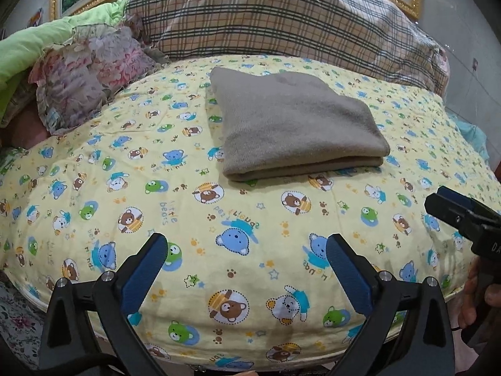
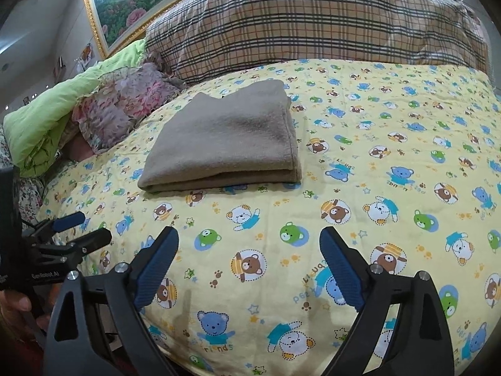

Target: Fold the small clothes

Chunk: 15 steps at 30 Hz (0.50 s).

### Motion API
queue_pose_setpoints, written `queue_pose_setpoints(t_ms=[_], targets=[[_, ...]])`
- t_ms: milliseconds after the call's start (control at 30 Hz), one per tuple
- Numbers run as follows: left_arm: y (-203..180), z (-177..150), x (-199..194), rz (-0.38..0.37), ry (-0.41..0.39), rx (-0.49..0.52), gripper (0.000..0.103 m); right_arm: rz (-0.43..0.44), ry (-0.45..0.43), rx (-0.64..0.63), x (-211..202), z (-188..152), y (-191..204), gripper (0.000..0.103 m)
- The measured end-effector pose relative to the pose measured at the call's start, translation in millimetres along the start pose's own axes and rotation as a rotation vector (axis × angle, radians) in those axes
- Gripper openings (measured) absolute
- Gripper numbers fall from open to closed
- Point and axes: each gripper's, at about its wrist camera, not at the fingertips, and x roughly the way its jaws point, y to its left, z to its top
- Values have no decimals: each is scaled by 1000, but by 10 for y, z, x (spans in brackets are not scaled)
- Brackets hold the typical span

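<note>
A grey-brown knitted garment (image 1: 297,125) lies folded into a flat rectangle on the yellow bear-print quilt (image 1: 219,219); the right wrist view shows the same garment (image 2: 225,144) left of centre. My left gripper (image 1: 245,244) hangs open over bare quilt, well short of the garment's near edge, nothing between its blue pads. My right gripper (image 2: 249,239) is likewise open and empty over the quilt (image 2: 360,188). Each gripper shows in the other's view: the right gripper (image 1: 438,199) at the right edge, the left gripper (image 2: 90,227) at the lower left.
A plaid pillow (image 1: 275,15) lies behind the garment, with a floral cushion (image 1: 90,72) and a green duvet (image 1: 31,47) at the left. A gold-framed flower picture (image 2: 125,9) hangs on the wall. A hand (image 1: 479,297) holds the right gripper's handle at the quilt's near edge.
</note>
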Motion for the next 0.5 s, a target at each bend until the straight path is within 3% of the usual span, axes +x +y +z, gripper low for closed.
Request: queue_pose_setpoints(t_ms=[500], targets=[[161,305,-40,2,-37,-44,102,38,-20,-97,-31,219,133,99]])
